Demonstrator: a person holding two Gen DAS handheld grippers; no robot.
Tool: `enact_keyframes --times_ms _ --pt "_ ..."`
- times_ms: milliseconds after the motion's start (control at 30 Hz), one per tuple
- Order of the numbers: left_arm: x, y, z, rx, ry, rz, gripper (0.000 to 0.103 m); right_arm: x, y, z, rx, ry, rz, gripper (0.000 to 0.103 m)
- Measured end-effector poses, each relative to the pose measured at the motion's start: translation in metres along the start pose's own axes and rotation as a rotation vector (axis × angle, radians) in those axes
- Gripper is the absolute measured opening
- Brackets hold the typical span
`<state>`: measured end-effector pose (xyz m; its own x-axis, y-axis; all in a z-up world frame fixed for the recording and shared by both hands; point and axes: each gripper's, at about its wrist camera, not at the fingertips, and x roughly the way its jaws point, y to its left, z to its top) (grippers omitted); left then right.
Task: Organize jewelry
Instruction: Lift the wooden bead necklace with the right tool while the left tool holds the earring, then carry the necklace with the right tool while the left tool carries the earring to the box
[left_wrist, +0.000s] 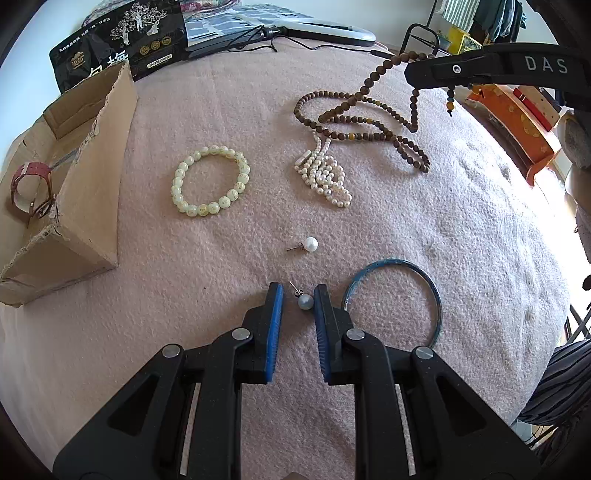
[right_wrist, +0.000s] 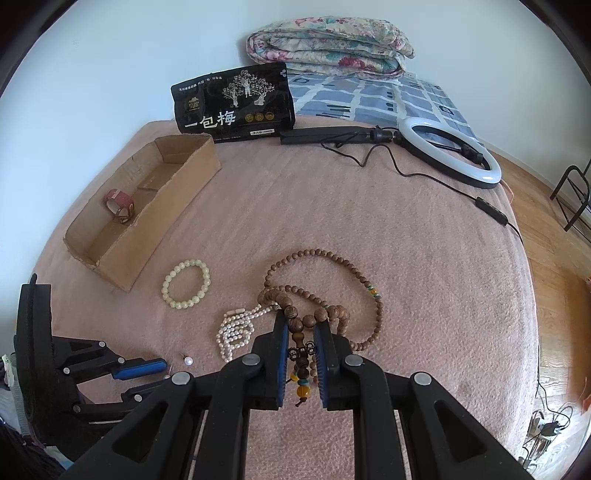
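My left gripper (left_wrist: 298, 291) is open, low over the pink blanket, with a pearl stud earring (left_wrist: 305, 301) lying between its fingertips. A second pearl earring (left_wrist: 309, 244) lies just beyond. My right gripper (right_wrist: 301, 321) is shut on the brown wooden bead necklace (right_wrist: 306, 321) and lifts part of it; the strand hangs from it in the left wrist view (left_wrist: 369, 107). A pale green bead bracelet (left_wrist: 210, 181), a white pearl strand (left_wrist: 325, 173) and a blue bangle (left_wrist: 395, 299) lie on the blanket. A pink watch (left_wrist: 29, 188) sits in the cardboard box (left_wrist: 88, 177).
A black snack bag (right_wrist: 236, 103) stands behind the box. A ring light (right_wrist: 454, 155) with its stand and cable lies at the back right. A folded floral quilt (right_wrist: 328, 44) is behind it. The blanket edge drops to a wooden floor (right_wrist: 554, 295) on the right.
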<state>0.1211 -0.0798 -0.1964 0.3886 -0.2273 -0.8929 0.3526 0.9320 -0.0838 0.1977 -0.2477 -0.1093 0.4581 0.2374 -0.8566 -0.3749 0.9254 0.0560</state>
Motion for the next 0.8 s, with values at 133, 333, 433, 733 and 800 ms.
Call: enact_keyframes --times_ms 133,333,433,733,800 --pt "0.001 -0.008 -0.004 0.052 -0.019 0.022 0.016 0.002 0.0 0.0 -0.001 0.004 -0.006 0.011" --pt "-0.003 -0.007 -0.006 0.053 -0.035 0.021 0.009 0.001 -0.004 0.0 0.007 0.001 -0.007 0.011" --pt "-0.014 -0.003 -0.001 0.031 -0.056 0.015 0.008 -0.004 -0.004 0.002 0.012 -0.012 -0.003 0.011" --pt "-0.077 0.009 0.02 -0.005 -0.183 -0.015 0.008 -0.04 0.003 0.012 0.014 -0.086 -0.011 0.011" --pt "-0.091 0.015 0.025 -0.017 -0.207 -0.023 0.008 -0.053 0.007 0.015 0.008 -0.106 -0.016 0.011"
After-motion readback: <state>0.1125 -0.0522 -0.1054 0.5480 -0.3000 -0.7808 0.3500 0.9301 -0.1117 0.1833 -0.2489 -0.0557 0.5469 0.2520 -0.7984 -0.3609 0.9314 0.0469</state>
